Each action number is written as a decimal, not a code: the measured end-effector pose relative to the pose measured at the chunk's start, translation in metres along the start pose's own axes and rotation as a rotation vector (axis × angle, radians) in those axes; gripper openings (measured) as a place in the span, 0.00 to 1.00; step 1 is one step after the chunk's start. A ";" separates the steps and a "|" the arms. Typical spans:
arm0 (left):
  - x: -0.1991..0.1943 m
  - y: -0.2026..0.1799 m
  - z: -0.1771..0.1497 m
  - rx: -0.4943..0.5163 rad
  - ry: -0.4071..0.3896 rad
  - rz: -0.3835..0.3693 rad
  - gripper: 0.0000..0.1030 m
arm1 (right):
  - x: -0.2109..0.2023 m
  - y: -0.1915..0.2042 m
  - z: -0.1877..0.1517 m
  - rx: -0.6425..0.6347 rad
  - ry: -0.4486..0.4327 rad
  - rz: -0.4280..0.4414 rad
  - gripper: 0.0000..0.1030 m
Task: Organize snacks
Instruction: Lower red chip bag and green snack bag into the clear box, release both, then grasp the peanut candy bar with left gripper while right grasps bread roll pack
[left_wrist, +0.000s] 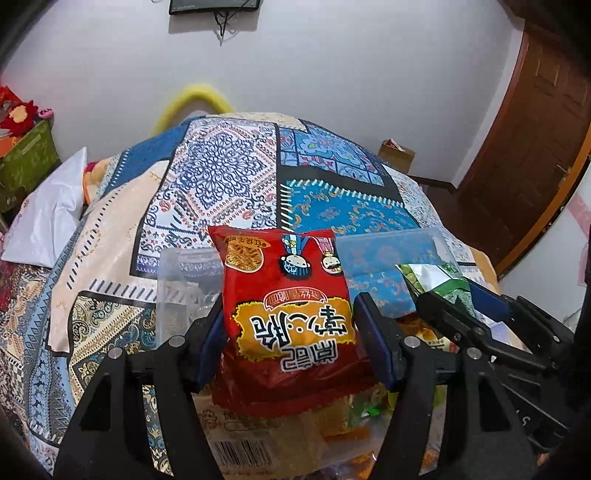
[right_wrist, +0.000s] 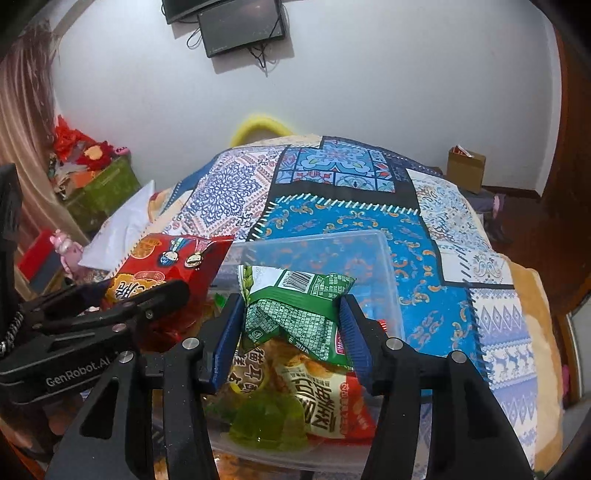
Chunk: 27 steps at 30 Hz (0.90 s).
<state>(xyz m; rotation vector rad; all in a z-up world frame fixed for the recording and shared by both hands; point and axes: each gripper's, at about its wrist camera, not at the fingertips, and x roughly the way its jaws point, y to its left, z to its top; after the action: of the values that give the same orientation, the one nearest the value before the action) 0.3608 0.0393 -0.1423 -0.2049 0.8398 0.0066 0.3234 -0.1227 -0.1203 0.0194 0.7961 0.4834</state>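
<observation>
My left gripper (left_wrist: 291, 332) is shut on a red noodle-snack packet (left_wrist: 288, 295) and holds it upright above a pile of snacks. The same red packet (right_wrist: 166, 262) shows at the left of the right wrist view, with the left gripper (right_wrist: 110, 317) clamped on it. My right gripper (right_wrist: 291, 328) is shut on a green snack packet (right_wrist: 295, 306), held over a clear plastic box (right_wrist: 384, 258) that contains several packets and green jelly cups (right_wrist: 266, 421). The green packet (left_wrist: 439, 280) and right gripper (left_wrist: 465, 317) appear at the right of the left wrist view.
A patchwork blue-patterned quilt (right_wrist: 369, 206) covers the bed behind the box. A second clear container (left_wrist: 184, 280) stands left of the red packet. A white pillow (left_wrist: 48, 218), a green storage box (right_wrist: 103, 192) and a cardboard box (right_wrist: 465, 166) lie around the bed. A wooden door (left_wrist: 535, 147) is at right.
</observation>
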 end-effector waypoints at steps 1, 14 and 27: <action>-0.002 0.001 0.000 -0.003 0.002 -0.003 0.64 | -0.001 -0.001 0.000 0.001 0.002 0.002 0.51; -0.074 0.002 -0.018 0.042 -0.072 0.007 0.65 | -0.051 0.010 -0.004 -0.041 -0.047 0.014 0.57; -0.098 0.019 -0.084 0.043 -0.002 -0.011 0.66 | -0.058 0.023 -0.066 -0.059 0.046 0.040 0.66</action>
<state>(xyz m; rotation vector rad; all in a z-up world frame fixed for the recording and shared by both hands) 0.2314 0.0495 -0.1280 -0.1687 0.8358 -0.0219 0.2342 -0.1371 -0.1227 -0.0305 0.8280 0.5465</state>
